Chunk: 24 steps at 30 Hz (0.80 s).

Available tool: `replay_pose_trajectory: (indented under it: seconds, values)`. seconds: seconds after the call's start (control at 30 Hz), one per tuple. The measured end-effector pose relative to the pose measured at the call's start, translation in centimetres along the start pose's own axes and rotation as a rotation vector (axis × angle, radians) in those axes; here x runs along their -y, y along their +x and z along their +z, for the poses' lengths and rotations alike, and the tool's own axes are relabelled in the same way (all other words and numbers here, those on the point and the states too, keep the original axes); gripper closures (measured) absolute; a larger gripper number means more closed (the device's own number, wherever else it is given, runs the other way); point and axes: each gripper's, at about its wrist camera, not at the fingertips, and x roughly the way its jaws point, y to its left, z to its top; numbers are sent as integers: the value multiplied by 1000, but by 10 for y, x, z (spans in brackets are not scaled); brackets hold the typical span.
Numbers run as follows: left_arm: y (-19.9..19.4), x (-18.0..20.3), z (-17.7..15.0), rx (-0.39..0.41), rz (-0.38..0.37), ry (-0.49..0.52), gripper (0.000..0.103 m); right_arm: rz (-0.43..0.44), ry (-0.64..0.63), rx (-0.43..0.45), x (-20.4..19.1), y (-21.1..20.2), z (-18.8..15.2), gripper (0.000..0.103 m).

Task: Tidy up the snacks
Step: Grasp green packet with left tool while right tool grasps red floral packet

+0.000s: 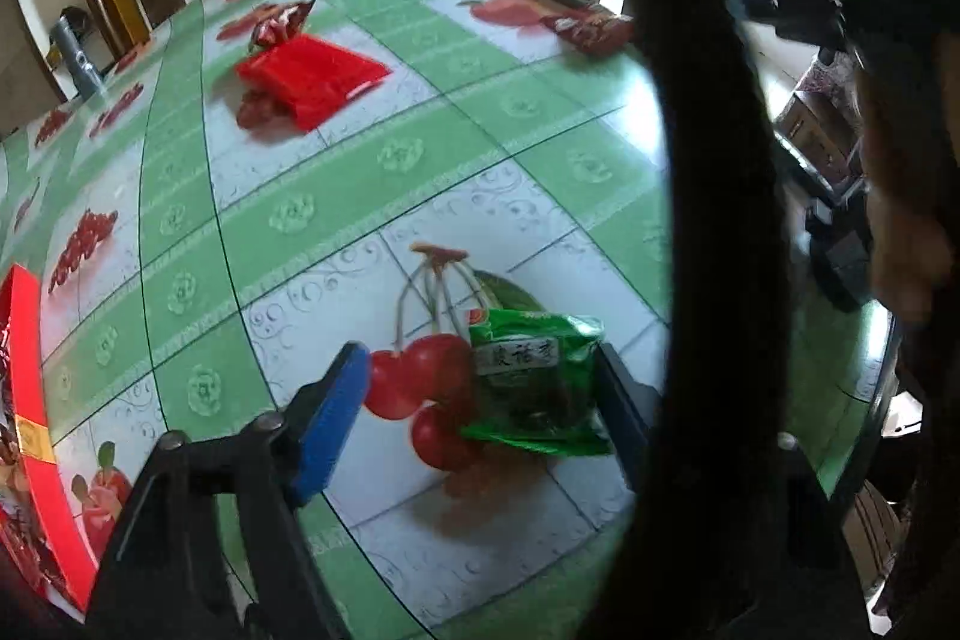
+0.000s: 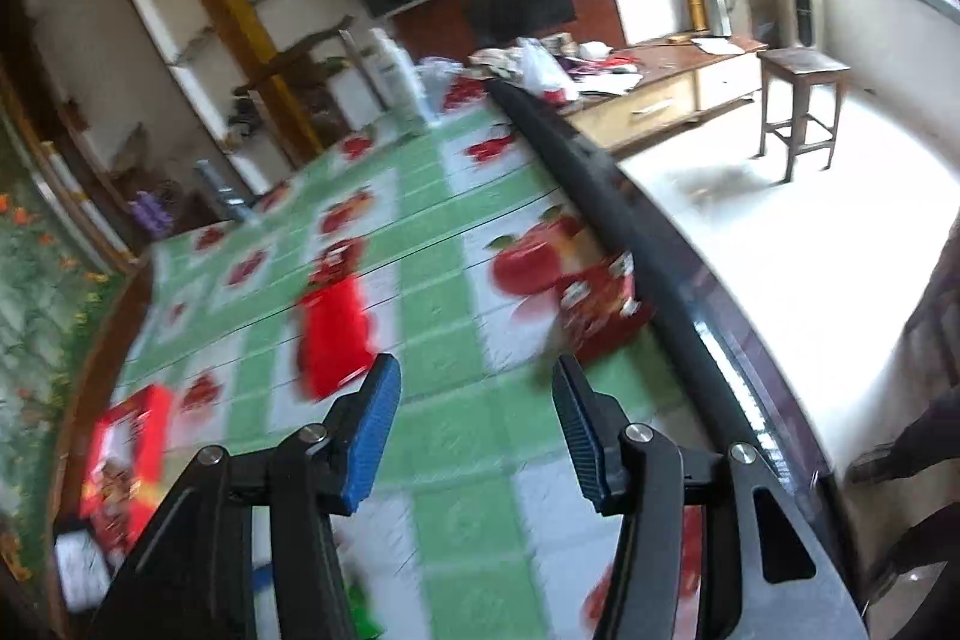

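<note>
Left gripper (image 1: 480,388) jaws apart, green snack packet (image 1: 534,382) lying between them against the right finger, not pinched. Right gripper (image 2: 477,424) spread over bare tablecloth (image 2: 432,244); red pouch (image 2: 336,334) at eleven o'clock, red packet (image 2: 600,304) at one.

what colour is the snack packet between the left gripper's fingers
Green, with a pale label panel; the snack packet shows best in the left wrist view.

glossy plastic tablecloth (image 1: 420,172), shiny green foil packet (image 1: 534,376)
</note>
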Motion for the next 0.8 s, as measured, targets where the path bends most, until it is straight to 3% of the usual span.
replay_pose_trajectory:
  seconds: [0.03,0.1,0.2,0.43,0.5,0.57,0.63,0.8]
  values:
    - [0,-2,1,5,-1,-3,38,-15,7,-7,2,6,3,50]
    - [-2,-6,2,11,-2,-1,59,-92,44,-39,12,23,11,50]
    - [-2,-17,3,18,3,-7,71,-171,48,-48,13,32,17,50]
    - [-7,-58,-5,17,27,-93,72,-351,-57,-111,1,71,24,48]
    - [-10,-71,-8,16,25,-130,71,-297,-70,-122,-5,66,20,51]
    - [-15,-82,-11,28,13,-158,72,-167,-49,-139,-9,55,15,67]
    - [-20,-88,-12,38,18,-167,71,-72,-48,-130,-15,39,6,70]
    - [-27,-104,-16,50,21,-205,71,-90,-56,-97,-9,28,0,66]
